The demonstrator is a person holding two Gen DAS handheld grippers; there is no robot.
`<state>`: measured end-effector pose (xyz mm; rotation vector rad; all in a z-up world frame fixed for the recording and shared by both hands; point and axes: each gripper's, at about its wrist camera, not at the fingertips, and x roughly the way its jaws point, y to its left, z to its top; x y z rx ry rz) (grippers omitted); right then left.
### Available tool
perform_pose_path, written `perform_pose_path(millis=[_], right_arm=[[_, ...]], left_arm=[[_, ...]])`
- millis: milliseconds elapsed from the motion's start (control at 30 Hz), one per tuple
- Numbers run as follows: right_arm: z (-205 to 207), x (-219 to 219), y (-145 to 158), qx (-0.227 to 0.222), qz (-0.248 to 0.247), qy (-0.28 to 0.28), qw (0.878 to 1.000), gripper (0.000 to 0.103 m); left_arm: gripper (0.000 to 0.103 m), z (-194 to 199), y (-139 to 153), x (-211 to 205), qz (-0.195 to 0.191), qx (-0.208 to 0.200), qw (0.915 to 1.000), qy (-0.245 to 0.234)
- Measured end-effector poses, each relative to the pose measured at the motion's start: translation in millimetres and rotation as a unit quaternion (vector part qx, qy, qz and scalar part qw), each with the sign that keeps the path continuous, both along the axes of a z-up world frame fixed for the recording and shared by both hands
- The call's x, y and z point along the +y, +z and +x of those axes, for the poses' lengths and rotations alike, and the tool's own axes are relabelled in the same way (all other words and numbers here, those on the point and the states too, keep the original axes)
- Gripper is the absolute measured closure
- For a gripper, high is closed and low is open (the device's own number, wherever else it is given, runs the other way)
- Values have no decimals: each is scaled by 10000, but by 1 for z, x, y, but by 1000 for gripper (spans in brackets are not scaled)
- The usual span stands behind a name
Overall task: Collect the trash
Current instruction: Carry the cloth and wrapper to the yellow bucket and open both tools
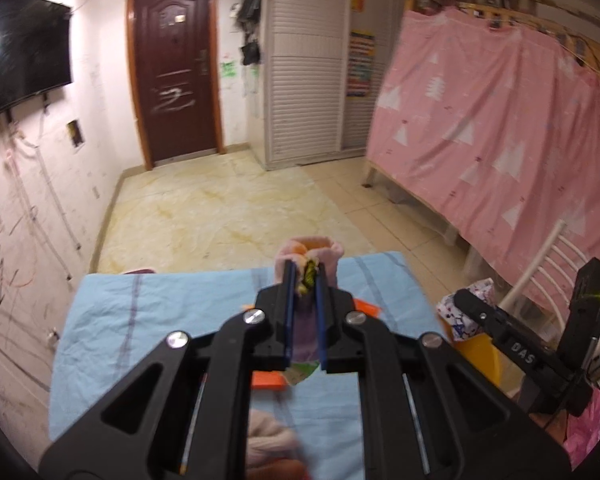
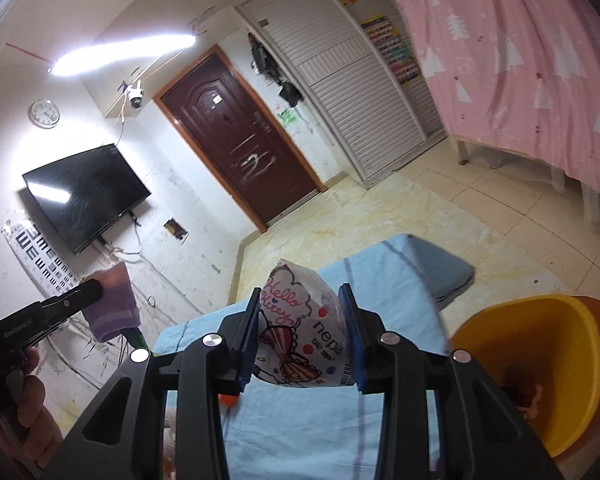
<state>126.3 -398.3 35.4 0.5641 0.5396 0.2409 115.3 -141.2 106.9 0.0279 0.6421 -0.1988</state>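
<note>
White printed tissue pack [image 2: 306, 334] sat clamped crosswise in the right gripper [image 2: 303, 334] jaws; yellow plastic bin [image 2: 540, 376] lay just right, nearest. Left gripper [image 1: 305, 280] jaws pinched a pink-purple sock [image 1: 328, 254].

Bin [image 2: 540, 360] contents too blurred to identify — its right side cut off by the frame edge.

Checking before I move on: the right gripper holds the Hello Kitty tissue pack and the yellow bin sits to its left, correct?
Not quite. The right gripper does hold the Hello Kitty tissue pack, but the yellow bin sits to its right, as the right wrist view shows.
</note>
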Motion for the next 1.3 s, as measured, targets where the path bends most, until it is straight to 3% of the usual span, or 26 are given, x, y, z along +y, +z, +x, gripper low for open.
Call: perform_pose_path(millis=[267, 600, 900, 1067, 1267, 1300], right_arm=[[-29, -63, -13, -6, -17, -673, 9977, 73], [-35, -112, -39, 128, 119, -889, 9959, 73], [-26, -137, -62, 441, 281, -952, 9941, 69], [-18, -141, -74, 649, 338, -943, 9929, 50], [-18, -135, -78, 693, 308, -909, 9930, 44], [-18, -134, -77, 685, 318, -903, 9930, 44]], left_arm=[[95, -11, -2, -74, -64, -85, 9976, -684], [95, -12, -18, -157, -452, -113, 9880, -1476], [95, 16, -42, -204, -391, 250, 9880, -1470], [94, 32, -53, -214, -416, 521, 9868, -1477], [85, 39, -61, -210, -456, 731, 9858, -1438], [77, 40, -61, -209, -479, 760, 9855, -1438]])
